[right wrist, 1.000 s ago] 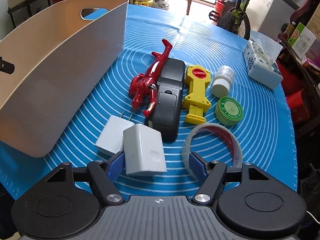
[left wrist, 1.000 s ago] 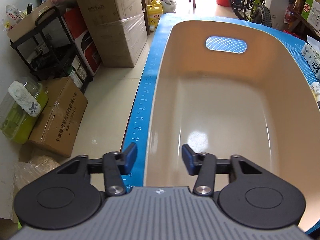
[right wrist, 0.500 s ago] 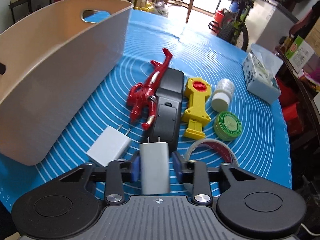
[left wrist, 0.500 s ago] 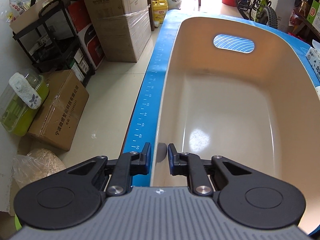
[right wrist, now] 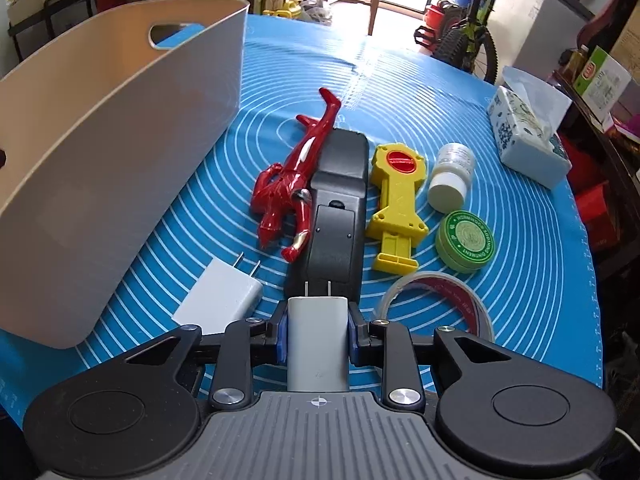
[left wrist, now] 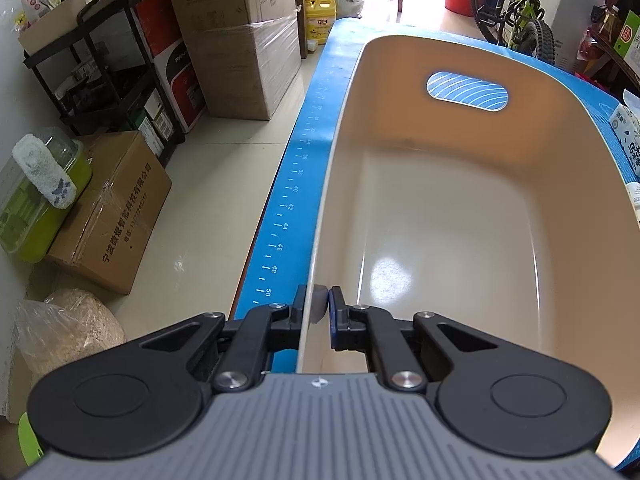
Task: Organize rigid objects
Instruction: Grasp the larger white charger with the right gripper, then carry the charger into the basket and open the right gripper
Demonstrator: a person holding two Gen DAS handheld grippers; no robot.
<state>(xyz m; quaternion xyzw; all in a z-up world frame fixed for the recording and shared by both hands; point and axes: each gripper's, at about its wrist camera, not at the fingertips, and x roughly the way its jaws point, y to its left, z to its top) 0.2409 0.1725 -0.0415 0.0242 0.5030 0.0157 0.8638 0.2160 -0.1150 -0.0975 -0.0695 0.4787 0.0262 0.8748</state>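
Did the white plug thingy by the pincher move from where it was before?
Yes. The white charger lay flat beside the second charger. The right gripper has just been closing and now clamps it, prongs toward the black box.

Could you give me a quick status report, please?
Left gripper clamped on beige plastic bin rim. Right gripper gripping white plug charger. Nothing blocking.

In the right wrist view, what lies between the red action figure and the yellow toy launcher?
The black device lies lengthwise between the red action figure and the yellow toy launcher, touching the figure's side. The right wrist view shows it.
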